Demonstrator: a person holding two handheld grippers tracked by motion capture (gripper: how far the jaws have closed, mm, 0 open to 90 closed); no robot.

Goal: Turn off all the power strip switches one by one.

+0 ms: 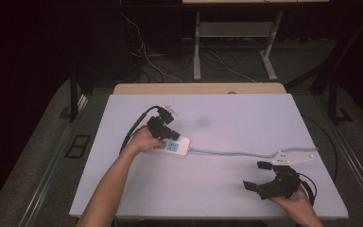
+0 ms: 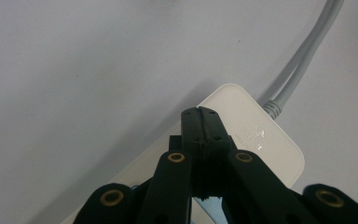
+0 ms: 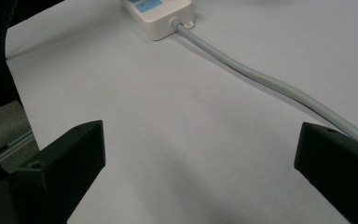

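Note:
A white power strip with a blue label lies left of the table's middle. Its grey cable runs right across the table. My left gripper is over the strip; in the left gripper view it is shut, jaws pressed together with nothing between them, tips just above or on the strip's top near the cable end. My right gripper stands open near the front right, empty. In the right gripper view it faces the strip and the cable from a distance.
The table is a white board with a wooden strip at its far edge. Beyond it stand a desk frame and loose floor cables. The table's left edge and grey floor show in the right gripper view.

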